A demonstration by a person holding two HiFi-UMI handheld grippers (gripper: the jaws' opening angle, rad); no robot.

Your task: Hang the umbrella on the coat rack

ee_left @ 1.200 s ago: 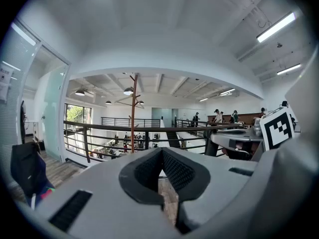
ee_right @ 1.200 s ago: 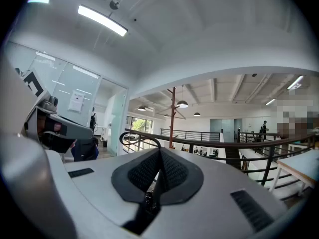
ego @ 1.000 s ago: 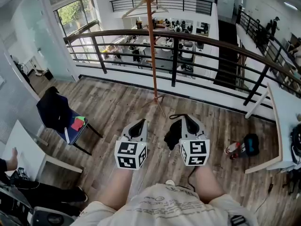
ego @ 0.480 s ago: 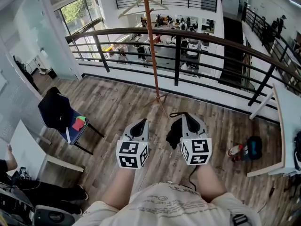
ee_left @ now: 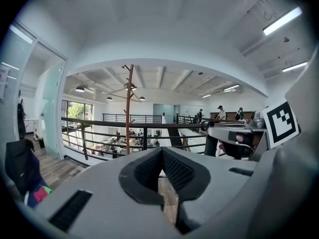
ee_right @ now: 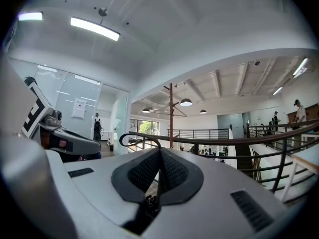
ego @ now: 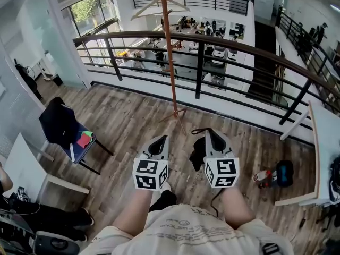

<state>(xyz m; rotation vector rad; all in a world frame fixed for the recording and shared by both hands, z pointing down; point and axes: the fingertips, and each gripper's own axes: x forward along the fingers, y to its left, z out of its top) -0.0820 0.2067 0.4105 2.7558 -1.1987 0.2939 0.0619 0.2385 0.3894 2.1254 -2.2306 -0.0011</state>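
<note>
The coat rack (ego: 170,52) is a thin orange-brown pole with angled pegs at the top, standing on the wood floor in front of the railing. My right gripper (ego: 210,134) is shut on a folded black umbrella (ego: 197,151), which hangs to the left of its jaws; the umbrella's strap loop (ee_right: 137,137) curls up beside the jaws in the right gripper view. To its left, my left gripper (ego: 159,139) is shut and holds nothing. Both grippers point at the rack (ee_left: 128,108), about a step short of its base. The rack (ee_right: 170,118) stands straight ahead of the right jaws.
A dark metal railing (ego: 202,62) runs behind the rack, with an open lower floor beyond it. A chair with a black jacket (ego: 61,126) stands at the left, by a white desk (ego: 21,163). At the right are a white table (ego: 324,142) and a bottle and bag (ego: 276,173) on the floor.
The grippers keep their places in the view while the person moves slightly forward. A dark shoe now shows under the left gripper.
</note>
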